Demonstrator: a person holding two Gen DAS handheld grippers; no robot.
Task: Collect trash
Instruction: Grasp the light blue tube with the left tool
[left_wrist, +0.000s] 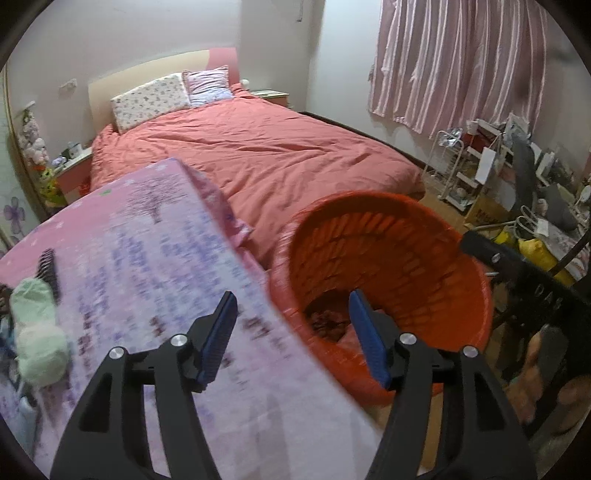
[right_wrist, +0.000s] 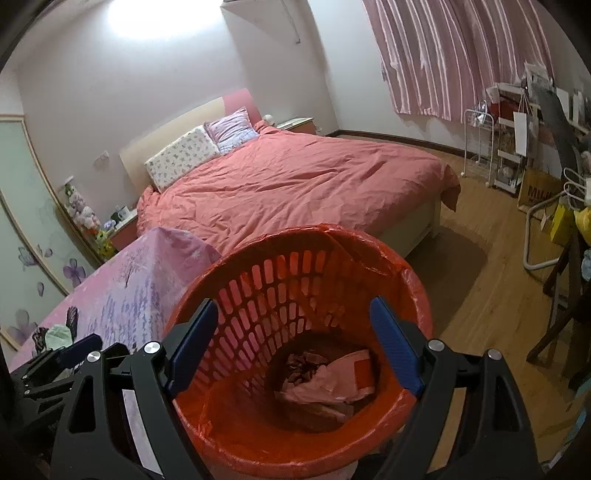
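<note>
A red slotted trash basket (right_wrist: 413, 295) with a red liner stands on the floor beside a table. A crumpled pink wrapper (right_wrist: 332, 380) and dark scraps (right_wrist: 303, 365) lie at its bottom. My right gripper (right_wrist: 291, 347) is open and empty, held over the basket's mouth. My left gripper (left_wrist: 291, 339) is open and empty, above the table edge next to the basket (left_wrist: 388, 229). A pale green crumpled wad (left_wrist: 37, 332) lies on the table at the far left, beside a black comb (left_wrist: 50, 269).
The table wears a pink and purple floral cloth (left_wrist: 147, 258). A bed with a salmon duvet (left_wrist: 258, 147) lies behind. Wire racks and bags (left_wrist: 480, 166) crowd the right wall below striped curtains. A dark chair (right_wrist: 565, 325) stands at the right on wood floor.
</note>
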